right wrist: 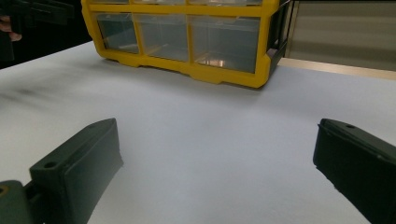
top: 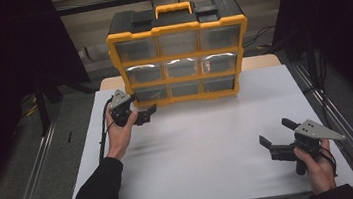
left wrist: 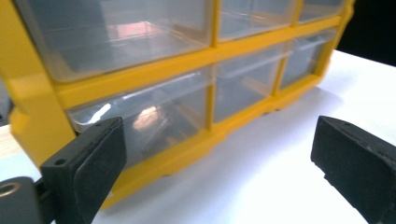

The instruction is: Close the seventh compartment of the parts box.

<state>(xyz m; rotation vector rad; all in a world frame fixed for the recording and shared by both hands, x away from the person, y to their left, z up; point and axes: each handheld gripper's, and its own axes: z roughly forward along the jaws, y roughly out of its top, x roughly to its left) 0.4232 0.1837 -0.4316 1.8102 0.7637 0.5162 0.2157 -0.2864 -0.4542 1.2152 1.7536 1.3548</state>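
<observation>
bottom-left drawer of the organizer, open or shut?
Shut: the bottom-left drawer sits flush in the yellow organizer frame, level with its neighbours.

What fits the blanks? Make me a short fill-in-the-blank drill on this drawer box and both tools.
1. The drawer box has a frame coloured ____.
2. Its clear drawers form ____ rows of three.
3. The left tool is beside the box's ____ row.
4. The right tool has its jaws ____ above the white table.

Missing words: yellow; three; bottom; open
</observation>
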